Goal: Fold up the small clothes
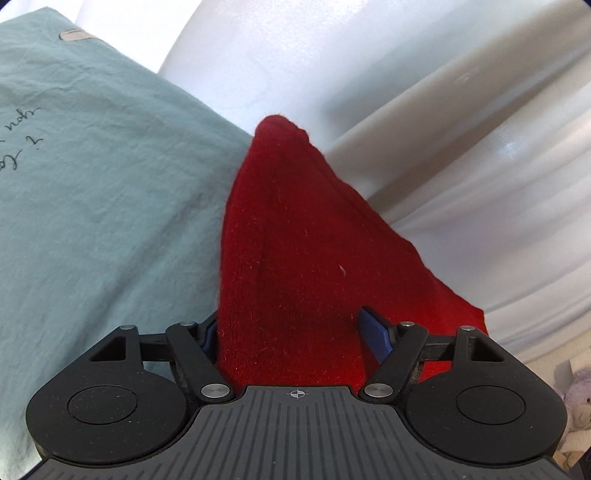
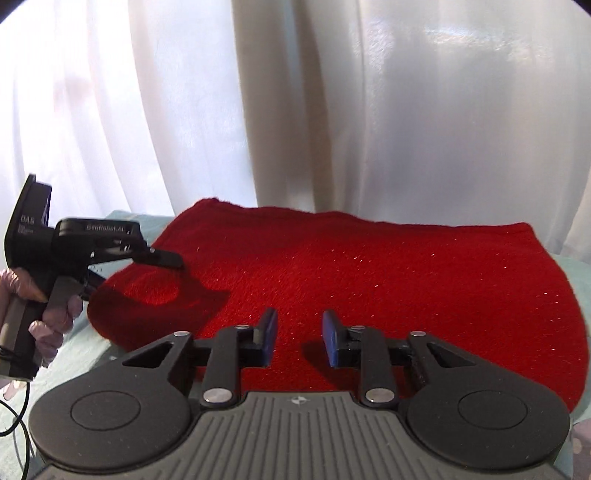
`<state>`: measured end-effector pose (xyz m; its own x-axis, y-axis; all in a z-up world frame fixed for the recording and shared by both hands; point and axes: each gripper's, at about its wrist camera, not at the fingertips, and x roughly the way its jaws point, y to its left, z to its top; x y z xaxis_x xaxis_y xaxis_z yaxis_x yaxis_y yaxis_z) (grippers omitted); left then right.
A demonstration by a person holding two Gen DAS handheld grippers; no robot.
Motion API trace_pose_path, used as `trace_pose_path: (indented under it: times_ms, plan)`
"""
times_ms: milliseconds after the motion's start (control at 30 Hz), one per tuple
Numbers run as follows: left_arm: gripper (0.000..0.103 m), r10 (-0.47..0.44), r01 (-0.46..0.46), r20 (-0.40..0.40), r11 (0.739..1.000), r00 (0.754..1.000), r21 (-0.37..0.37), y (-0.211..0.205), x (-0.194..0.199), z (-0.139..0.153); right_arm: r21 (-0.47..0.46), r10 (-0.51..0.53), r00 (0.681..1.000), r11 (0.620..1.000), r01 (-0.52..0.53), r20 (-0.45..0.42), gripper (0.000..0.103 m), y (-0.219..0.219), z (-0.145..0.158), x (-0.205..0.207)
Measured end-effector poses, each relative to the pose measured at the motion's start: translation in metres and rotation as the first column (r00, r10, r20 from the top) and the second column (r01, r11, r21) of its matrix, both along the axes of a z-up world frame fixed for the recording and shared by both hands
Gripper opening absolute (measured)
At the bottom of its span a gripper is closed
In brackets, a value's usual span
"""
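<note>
Left gripper (image 1: 295,332): we have the red knit garment (image 1: 295,240) running up between the blue pads (image 1: 376,332). Pads stand fairly wide, cloth fills the gap, left pad mostly buried behind it. We cannot tell from the left wrist view whether they bite. In the right wrist view the left gripper (image 2: 162,260) sits at 9 o'clock, fingers at the garment's left edge, where the cloth is lifted and curled into a fold beneath them. Grip itself isn't readable there either. A gloved hand (image 2: 55,317) holds its handle, with a black cable (image 2: 14,417) trailing at 8 o'clock.

Right gripper (image 2: 299,338): jaws apart with a clear gap, nothing between the blue pads (image 2: 330,339). It hovers over the near edge of the garment (image 2: 369,280), casting shadows on the cloth; we can't tell whether the tips touch.

Garment: in the right wrist view it lies spread flat and wide, from 9 to 3 o'clock, far edge roughly straight, right side rounded. In the left wrist view it rises from the jaws to a peak at 12 o'clock, with a vertical crease down the middle.

Underneath: a pale teal sheet (image 1: 92,184) with dark handwritten-style print at 9 o'clock and a small tan tag (image 1: 75,35) at 11 o'clock. The same sheet (image 2: 88,354) shows around the garment in the right wrist view.

Background: white curtains (image 2: 332,110) fill 10 to 2 o'clock in both views. A pale plush toy (image 1: 576,406) shows at 4 o'clock in the left wrist view, partly cut off.
</note>
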<state>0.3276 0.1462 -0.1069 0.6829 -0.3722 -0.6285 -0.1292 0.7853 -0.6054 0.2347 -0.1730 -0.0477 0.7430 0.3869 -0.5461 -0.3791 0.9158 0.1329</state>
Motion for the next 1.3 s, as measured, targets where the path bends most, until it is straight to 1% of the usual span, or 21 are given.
trace_pose_path:
  times_ms: [67, 133, 167, 267, 300, 367, 433, 500, 533, 567, 600, 633, 667, 733, 767, 833, 967, 1000, 1067, 1200, 1300]
  plan:
    - [0.061, 0.001, -0.001, 0.004, 1.000, 1.000, -0.012, 0.002, 0.002, -0.002, -0.004, 0.011, 1.000, 1.000, -0.011, -0.016, 0.021, 0.012, -0.005, 0.004]
    - [0.048, 0.000, 0.000, 0.009, 0.999, 1.000, -0.036, 0.004, 0.002, -0.004, -0.013, 0.009, 1.000, 1.000, -0.009, -0.017, 0.019, 0.021, -0.006, 0.006]
    - [0.047, 0.001, 0.000, 0.018, 0.999, 1.000, -0.050, 0.007, 0.001, -0.003, -0.014, 0.013, 1.000, 1.000, -0.014, -0.016, 0.019, 0.024, -0.006, 0.007]
    - [0.046, 0.023, -0.020, 0.037, 0.994, 0.999, -0.103, 0.014, -0.005, -0.006, -0.030, 0.013, 1.000, 0.999, -0.013, -0.010, 0.016, 0.031, -0.004, 0.009]
    - [0.051, 0.025, -0.021, 0.037, 0.994, 0.999, -0.105, 0.014, -0.006, -0.008, -0.031, 0.014, 1.000, 0.999, -0.014, -0.005, 0.016, 0.033, -0.003, 0.009]
    - [0.052, 0.022, -0.017, 0.039, 0.992, 0.999, -0.121, 0.014, -0.006, -0.011, -0.044, 0.004, 1.000, 0.999, -0.004, 0.012, 0.015, 0.036, -0.003, 0.009]
    - [0.060, 0.009, -0.002, 0.051, 0.990, 0.999, -0.138, 0.013, -0.006, -0.011, -0.080, -0.018, 1.000, 0.997, 0.019, 0.020, 0.013, 0.039, -0.009, 0.011]
    - [0.059, -0.006, 0.013, 0.064, 0.994, 0.998, -0.112, 0.009, -0.005, -0.006, -0.110, -0.001, 0.999, 0.994, -0.003, -0.037, 0.012, 0.042, -0.024, 0.019]
    - [0.051, -0.012, 0.020, 0.074, 0.994, 0.997, -0.107, 0.007, -0.006, -0.002, -0.108, 0.010, 0.999, 0.994, -0.015, -0.042, 0.011, 0.041, -0.029, 0.017]
    - [0.048, -0.015, 0.024, 0.087, 0.994, 0.996, -0.103, 0.007, -0.006, 0.002, -0.115, 0.017, 0.999, 0.993, -0.021, -0.036, 0.011, 0.041, -0.027, 0.015]
    - [0.041, -0.012, 0.023, 0.097, 0.994, 0.995, -0.107, 0.007, -0.007, 0.006, -0.116, 0.021, 0.999, 0.993, -0.025, -0.039, 0.011, 0.040, -0.023, 0.013]
    - [0.032, -0.007, 0.020, 0.106, 0.993, 0.994, -0.116, 0.007, -0.007, 0.011, -0.088, 0.017, 1.000, 0.996, -0.019, -0.023, 0.011, 0.036, -0.017, 0.009]
    - [0.027, -0.002, 0.018, 0.122, 0.991, 0.993, -0.131, 0.008, -0.009, 0.017, -0.061, 0.013, 1.000, 0.998, -0.012, 0.008, 0.011, 0.032, -0.011, 0.003]
    - [0.026, -0.003, 0.026, 0.149, 0.988, 0.989, -0.153, 0.004, -0.009, 0.030, -0.059, -0.014, 0.997, 0.998, 0.019, 0.082, 0.013, 0.027, -0.005, -0.004]
    - [0.026, -0.009, 0.033, 0.161, 0.989, 0.987, -0.147, -0.003, -0.008, 0.037, -0.067, -0.017, 0.995, 0.997, 0.024, 0.095, 0.013, 0.025, -0.006, -0.005]
    - [0.026, -0.039, 0.064, 0.191, 0.990, 0.981, -0.129, -0.019, -0.005, 0.050, -0.107, 0.012, 0.998, 0.994, -0.019, -0.064, 0.013, 0.026, -0.022, 0.012]
    - [0.026, -0.107, 0.137, 0.247, 0.985, 0.963, -0.108, -0.061, 0.000, 0.078, 0.045, -0.020, 0.997, 0.999, 0.023, -0.071, 0.013, -0.001, -0.013, 0.007]
    - [0.026, -0.144, 0.175, 0.267, 0.980, 0.953, -0.099, -0.077, 0.003, 0.085, 0.090, -0.046, 0.997, 0.995, 0.051, -0.060, 0.013, -0.011, -0.008, 0.005]
    - [0.026, -0.215, 0.241, 0.297, 0.969, 0.931, -0.054, -0.110, 0.008, 0.093, 0.117, -0.110, 0.993, 0.987, 0.114, -0.037, 0.013, -0.027, 0.000, 0.001]
    - [0.026, -0.340, 0.354, 0.271, 0.935, 0.901, -0.001, -0.176, 0.019, 0.083, 0.138, -0.207, 0.978, 0.969, 0.204, 0.001, 0.013, -0.060, 0.010, -0.003]
    - [0.029, -0.397, 0.391, 0.216, 0.917, 0.892, 0.072, -0.216, 0.026, 0.061, 0.138, -0.275, 0.961, 0.952, 0.274, -0.008, 0.013, -0.084, 0.009, -0.004]
